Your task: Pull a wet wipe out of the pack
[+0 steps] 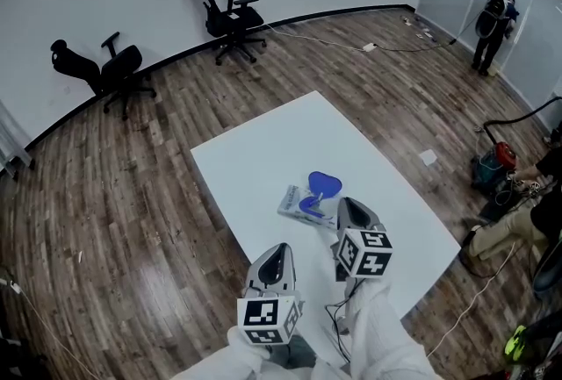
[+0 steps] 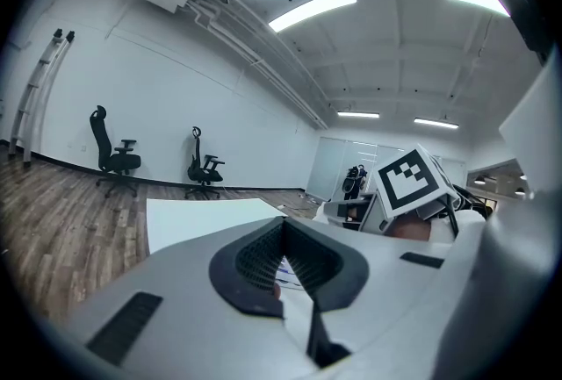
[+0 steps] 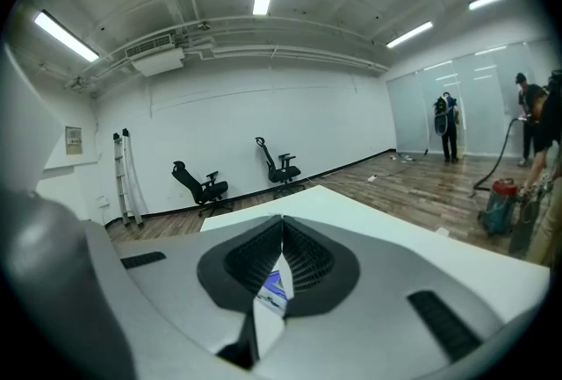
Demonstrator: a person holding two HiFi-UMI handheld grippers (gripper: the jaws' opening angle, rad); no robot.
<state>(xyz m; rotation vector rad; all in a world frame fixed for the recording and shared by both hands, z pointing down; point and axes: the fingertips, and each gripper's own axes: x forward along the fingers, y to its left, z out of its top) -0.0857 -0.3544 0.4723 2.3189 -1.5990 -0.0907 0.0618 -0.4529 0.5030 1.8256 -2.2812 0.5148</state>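
Note:
The wet wipe pack lies flat near the middle of the white table, with its blue lid flipped open toward the far side. My right gripper is shut and empty, with its tip just right of the pack. My left gripper is also shut with nothing in it, nearer me and short of the pack. In the left gripper view a sliver of the pack shows behind the closed jaws. The right gripper view shows the pack's blue print the same way.
Two black office chairs stand on the wood floor by the far wall. A person stands at the far right, and another sits by a red vacuum. A cable runs along the floor.

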